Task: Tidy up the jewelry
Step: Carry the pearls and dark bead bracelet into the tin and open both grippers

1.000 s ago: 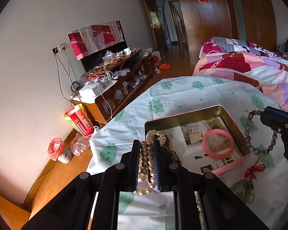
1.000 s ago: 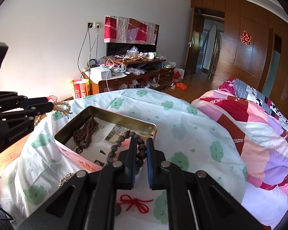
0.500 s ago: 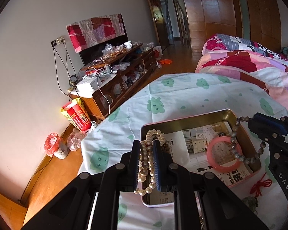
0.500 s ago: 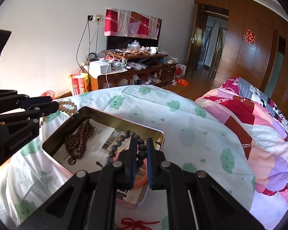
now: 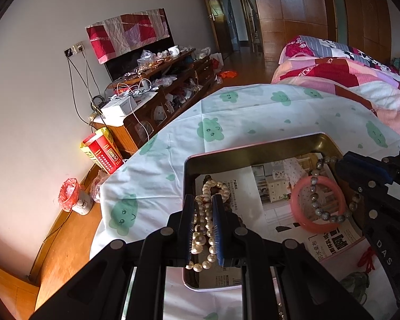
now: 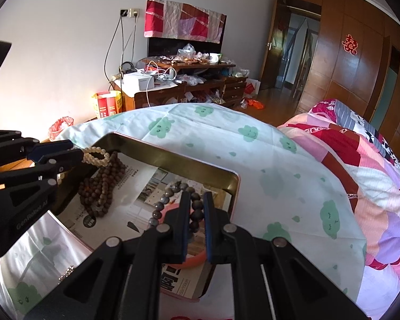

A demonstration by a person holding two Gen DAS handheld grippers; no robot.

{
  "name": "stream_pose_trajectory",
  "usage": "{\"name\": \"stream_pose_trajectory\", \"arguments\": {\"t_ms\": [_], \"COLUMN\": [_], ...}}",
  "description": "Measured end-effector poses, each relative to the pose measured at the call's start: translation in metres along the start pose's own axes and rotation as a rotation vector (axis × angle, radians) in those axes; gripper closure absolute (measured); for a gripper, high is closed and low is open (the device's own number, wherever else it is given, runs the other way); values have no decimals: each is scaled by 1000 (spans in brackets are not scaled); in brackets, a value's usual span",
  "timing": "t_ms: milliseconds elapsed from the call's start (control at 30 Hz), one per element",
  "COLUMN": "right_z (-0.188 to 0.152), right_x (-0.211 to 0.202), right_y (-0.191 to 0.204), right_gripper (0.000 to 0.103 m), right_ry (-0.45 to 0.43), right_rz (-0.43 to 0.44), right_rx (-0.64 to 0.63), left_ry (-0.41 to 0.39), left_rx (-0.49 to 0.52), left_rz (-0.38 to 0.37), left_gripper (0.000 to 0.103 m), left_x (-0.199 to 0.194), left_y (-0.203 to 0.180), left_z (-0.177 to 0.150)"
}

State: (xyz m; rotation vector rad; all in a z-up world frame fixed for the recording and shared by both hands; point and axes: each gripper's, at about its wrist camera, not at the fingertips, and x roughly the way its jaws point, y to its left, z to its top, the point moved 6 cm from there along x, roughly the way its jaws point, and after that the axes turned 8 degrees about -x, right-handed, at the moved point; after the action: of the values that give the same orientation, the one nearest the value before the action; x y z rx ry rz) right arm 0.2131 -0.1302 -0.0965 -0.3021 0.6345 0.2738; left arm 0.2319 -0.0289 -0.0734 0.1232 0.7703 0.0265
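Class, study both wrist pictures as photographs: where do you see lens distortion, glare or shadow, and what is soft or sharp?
Left wrist view: fisheye bends the wall and doorway, corners go black; the pearl strand in the left tongs is sharp; daylight sheen on the tin wall. Right wrist view: same curved edges and dark corners; right tongs shade the dark bead bracelet; the far shelf is small and soft.

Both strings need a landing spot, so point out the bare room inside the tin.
Bare newspaper lies mid-tin, between the pearls and the pink bangle. Crowded: the wooden beads in the left corner, and the bangle on the right under the grey bracelet.
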Motion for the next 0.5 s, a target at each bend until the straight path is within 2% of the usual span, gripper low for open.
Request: {"name": "stream_pose_trajectory", "arguments": {"t_ms": [500], "right_z": [-8], "right_x": [10], "right_y": [2], "right_gripper": [92], "right_ry": [36], "right_rz": [7], "right_rx": [6], "left_ry": [11], "left_rx": [10], "left_rz": [14], "left_gripper": [89], "left_x": [5], "left_y": [0], "left_z": [-3]}}
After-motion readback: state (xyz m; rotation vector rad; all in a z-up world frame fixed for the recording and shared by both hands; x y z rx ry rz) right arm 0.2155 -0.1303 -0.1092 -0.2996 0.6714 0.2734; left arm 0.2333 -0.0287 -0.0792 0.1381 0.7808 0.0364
